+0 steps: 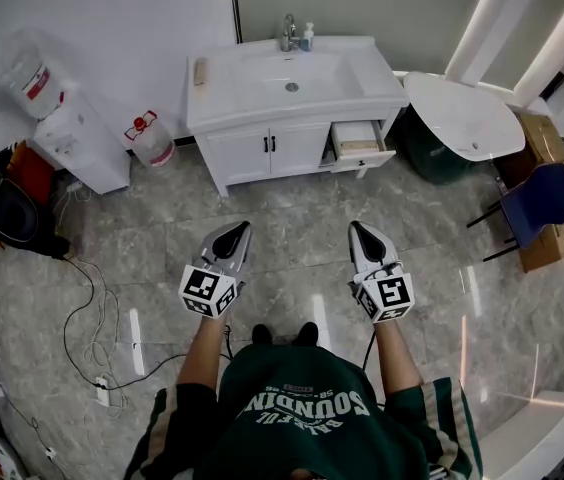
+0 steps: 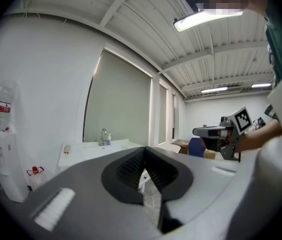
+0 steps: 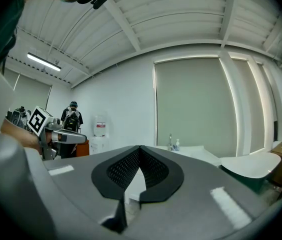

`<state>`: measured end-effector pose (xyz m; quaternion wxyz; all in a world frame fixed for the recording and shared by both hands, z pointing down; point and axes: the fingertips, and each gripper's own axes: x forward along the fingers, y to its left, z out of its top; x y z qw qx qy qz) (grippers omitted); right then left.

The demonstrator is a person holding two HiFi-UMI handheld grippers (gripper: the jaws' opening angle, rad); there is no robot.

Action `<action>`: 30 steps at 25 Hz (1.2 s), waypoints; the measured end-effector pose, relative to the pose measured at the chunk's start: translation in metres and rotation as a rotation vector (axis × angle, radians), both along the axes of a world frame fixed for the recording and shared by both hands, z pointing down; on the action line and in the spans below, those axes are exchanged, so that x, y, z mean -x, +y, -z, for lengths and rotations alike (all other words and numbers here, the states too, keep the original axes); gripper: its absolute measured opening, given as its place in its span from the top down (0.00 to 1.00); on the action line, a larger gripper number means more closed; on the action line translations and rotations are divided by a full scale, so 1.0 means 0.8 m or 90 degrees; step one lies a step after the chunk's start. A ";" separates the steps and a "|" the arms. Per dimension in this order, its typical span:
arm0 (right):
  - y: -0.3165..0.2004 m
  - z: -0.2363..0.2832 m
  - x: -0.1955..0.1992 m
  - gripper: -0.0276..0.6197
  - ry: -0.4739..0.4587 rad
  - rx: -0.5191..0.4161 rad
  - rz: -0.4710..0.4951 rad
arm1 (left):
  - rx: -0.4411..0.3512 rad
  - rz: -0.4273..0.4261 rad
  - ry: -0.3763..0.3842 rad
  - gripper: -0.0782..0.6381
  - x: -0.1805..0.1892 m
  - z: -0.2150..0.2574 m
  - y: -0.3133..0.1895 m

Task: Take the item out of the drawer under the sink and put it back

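A bare workroom: a white vanity cabinet with a basin (image 1: 292, 88) is standing against a plain wall, a white water dispenser (image 1: 82, 138) is standing near it, thin black cables (image 1: 92, 308) are trailing over grey marble-look floor tiles (image 1: 292, 208), and long strip lights (image 3: 43, 62) are glowing under a ribbed white ceiling (image 3: 181, 19).

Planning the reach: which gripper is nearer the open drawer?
Right. The right gripper is almost straight in front of the drawer; the left gripper is off to its left.

Ahead of you the sink cabinet (image 1: 262, 153) stands against the wall (image 1: 112, 8), its drawer (image 1: 357, 143) open at the right end, a water dispenser (image 1: 82, 143) to its left, a table (image 1: 462, 118) to its right.
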<state>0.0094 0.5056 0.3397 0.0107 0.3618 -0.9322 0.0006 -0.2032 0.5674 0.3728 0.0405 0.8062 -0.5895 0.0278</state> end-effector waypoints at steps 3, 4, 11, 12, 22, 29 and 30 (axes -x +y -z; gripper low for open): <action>-0.007 -0.002 -0.014 0.95 0.000 0.002 0.002 | 0.006 0.000 0.004 0.82 -0.015 -0.002 -0.007; -0.010 -0.003 -0.019 0.95 0.000 0.002 0.003 | 0.008 0.000 0.004 0.82 -0.021 -0.003 -0.010; -0.038 -0.010 -0.056 0.95 -0.001 0.005 0.021 | 0.012 0.011 0.007 0.82 -0.061 -0.015 -0.038; -0.041 -0.012 -0.061 0.95 0.000 0.007 0.023 | 0.014 0.013 0.010 0.82 -0.065 -0.017 -0.041; -0.091 -0.038 -0.086 0.95 0.010 0.029 0.016 | 0.028 -0.009 0.019 0.82 -0.099 -0.037 -0.103; -0.167 -0.054 -0.067 0.95 0.014 0.023 0.003 | 0.032 -0.038 0.026 0.82 -0.092 -0.062 -0.199; -0.183 -0.056 -0.060 0.95 0.015 0.023 0.002 | 0.035 -0.042 0.028 0.82 -0.089 -0.068 -0.218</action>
